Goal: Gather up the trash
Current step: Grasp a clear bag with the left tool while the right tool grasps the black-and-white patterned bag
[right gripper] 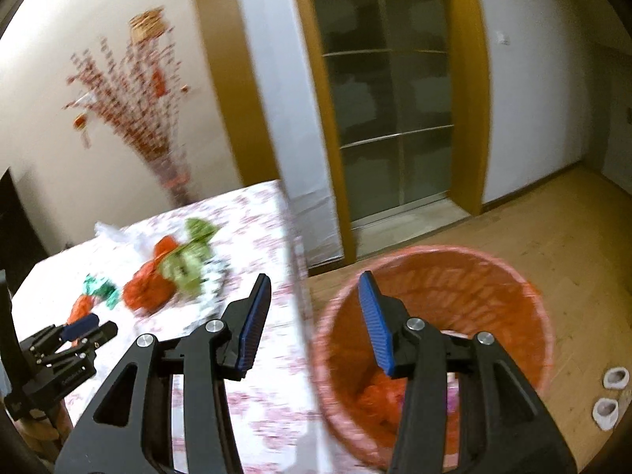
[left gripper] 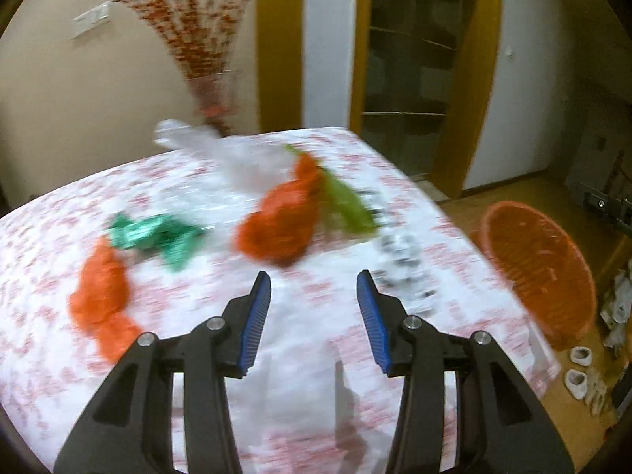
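Note:
Crumpled trash lies on a table with a red-patterned white cloth (left gripper: 300, 407): a large orange wad (left gripper: 280, 225), a second orange wad (left gripper: 100, 296) at the left, a green foil wrapper (left gripper: 158, 237), a yellow-green wrapper (left gripper: 347, 205), a black-and-white wrapper (left gripper: 407, 272) and clear plastic (left gripper: 221, 150). My left gripper (left gripper: 314, 280) is open and empty above the table, short of the large orange wad. My right gripper (right gripper: 314, 280) is open and empty over the orange trash basket (right gripper: 513, 276), which holds orange trash (right gripper: 379, 399). The left gripper also shows in the right wrist view (right gripper: 85, 326).
The orange basket (left gripper: 545, 268) stands on the wooden floor just off the table's right edge. A vase of red branches (left gripper: 205, 79) stands behind the table. A glass sliding door (right gripper: 395, 118) is behind. White slippers (right gripper: 608, 395) lie on the floor at the right.

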A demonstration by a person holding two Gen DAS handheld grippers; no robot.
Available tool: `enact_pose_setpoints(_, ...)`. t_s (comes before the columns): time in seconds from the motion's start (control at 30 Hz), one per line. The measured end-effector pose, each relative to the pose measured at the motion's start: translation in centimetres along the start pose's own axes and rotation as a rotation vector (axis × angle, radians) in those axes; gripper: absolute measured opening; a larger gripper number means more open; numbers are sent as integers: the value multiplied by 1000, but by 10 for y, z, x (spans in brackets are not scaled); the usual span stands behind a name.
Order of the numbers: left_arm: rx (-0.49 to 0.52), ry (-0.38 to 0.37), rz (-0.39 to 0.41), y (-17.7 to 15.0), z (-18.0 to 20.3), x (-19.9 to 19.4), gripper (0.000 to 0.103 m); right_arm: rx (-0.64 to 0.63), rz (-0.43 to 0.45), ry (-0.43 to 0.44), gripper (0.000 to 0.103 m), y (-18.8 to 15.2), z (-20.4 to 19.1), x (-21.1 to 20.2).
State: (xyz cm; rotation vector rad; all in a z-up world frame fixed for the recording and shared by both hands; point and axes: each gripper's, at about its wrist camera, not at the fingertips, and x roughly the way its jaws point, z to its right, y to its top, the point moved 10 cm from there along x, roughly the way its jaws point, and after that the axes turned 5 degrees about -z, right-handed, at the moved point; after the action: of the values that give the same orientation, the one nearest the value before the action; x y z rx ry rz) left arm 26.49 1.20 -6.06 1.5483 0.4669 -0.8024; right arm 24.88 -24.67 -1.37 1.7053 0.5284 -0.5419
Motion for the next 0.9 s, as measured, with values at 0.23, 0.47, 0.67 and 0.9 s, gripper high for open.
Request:
enact_pose_setpoints(0.23, -37, 37, -2, -18, -53, -11, 54, -68, -47, 66, 47, -12, -47, 17)
enact_pose_setpoints(0.47, -28, 14, -94, -44, -54, 15, 54, -95, -78, 71, 47, -24, -64, 23)
enact_pose_setpoints(0.67, -23, 17, -125, -58, -53, 28, 54, -97, -101, 70, 47, -30, -67, 29)
enact_pose_setpoints(0.9, 2, 19, -117, -62, -47, 30, 29, -102, -127, 86, 47, -37, -76, 38)
